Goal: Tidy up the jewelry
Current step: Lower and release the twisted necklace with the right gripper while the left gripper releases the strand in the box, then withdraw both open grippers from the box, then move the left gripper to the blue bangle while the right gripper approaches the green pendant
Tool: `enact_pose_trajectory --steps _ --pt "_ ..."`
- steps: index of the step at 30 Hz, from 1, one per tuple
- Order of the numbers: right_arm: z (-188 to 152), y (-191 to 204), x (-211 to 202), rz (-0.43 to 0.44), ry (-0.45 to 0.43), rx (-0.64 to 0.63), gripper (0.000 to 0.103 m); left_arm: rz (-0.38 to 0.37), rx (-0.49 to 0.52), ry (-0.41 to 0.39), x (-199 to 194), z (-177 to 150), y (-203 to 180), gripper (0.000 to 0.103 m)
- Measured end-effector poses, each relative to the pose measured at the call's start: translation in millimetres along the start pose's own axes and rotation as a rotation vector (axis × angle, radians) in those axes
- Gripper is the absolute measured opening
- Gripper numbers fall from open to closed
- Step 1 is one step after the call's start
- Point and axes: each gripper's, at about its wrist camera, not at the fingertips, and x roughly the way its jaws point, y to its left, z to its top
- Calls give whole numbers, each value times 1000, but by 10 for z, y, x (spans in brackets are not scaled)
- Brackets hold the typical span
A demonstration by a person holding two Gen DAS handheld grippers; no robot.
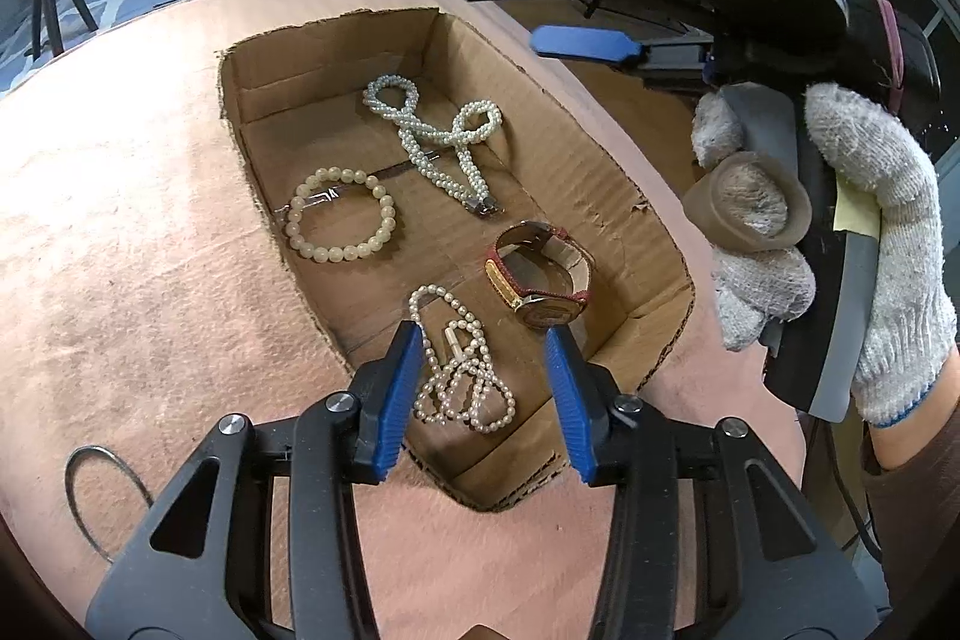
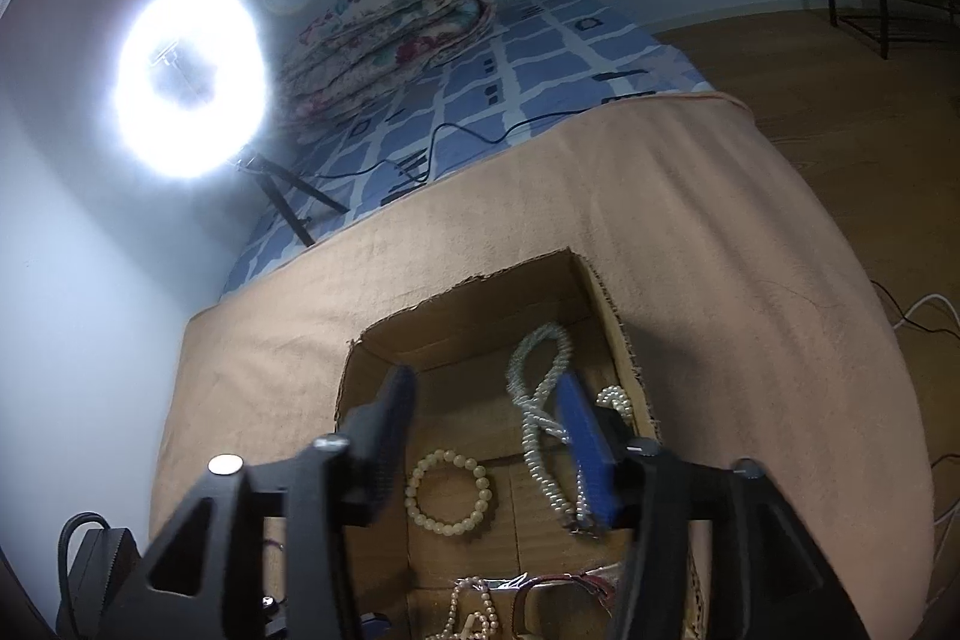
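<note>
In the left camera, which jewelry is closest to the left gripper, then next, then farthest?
From the left gripper:
1. Small pearl necklace, between its fingers.
2. Red watch, just ahead, right.
3. Bead bracelet, farther, left.
4. Twisted pearl necklace, at the box's far end.

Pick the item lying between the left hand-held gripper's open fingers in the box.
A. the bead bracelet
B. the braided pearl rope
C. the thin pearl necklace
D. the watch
C: the thin pearl necklace lies heaped between the left hand-held gripper fingers, with the watch just beyond the right finger.
</note>
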Motion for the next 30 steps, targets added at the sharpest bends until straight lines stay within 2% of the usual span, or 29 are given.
enact_pose_trajectory --steps 2,9,17,21,23,30 --pt "-5 5 -53 -14 -15 7 70 7 0 -8 -55 -10 -4 53" --pt "-9 116 -302 -88 -62 -10 87 17 -4 -30 -284 -62 -16 54" --pt "-96 416 -695 -148 -125 -81 90 48 -25 -73 -708 -187 142 54" --pt "-204 577 -932 -180 -177 -117 103 59 -53 -94 -937 -264 287 54" --pt "-290 677 -1078 -205 -213 -144 103 72 -69 -105 -1070 -314 383 54" --pt "-555 985 -1317 -237 -212 -237 103 118 -117 -139 -1443 -491 717 54"
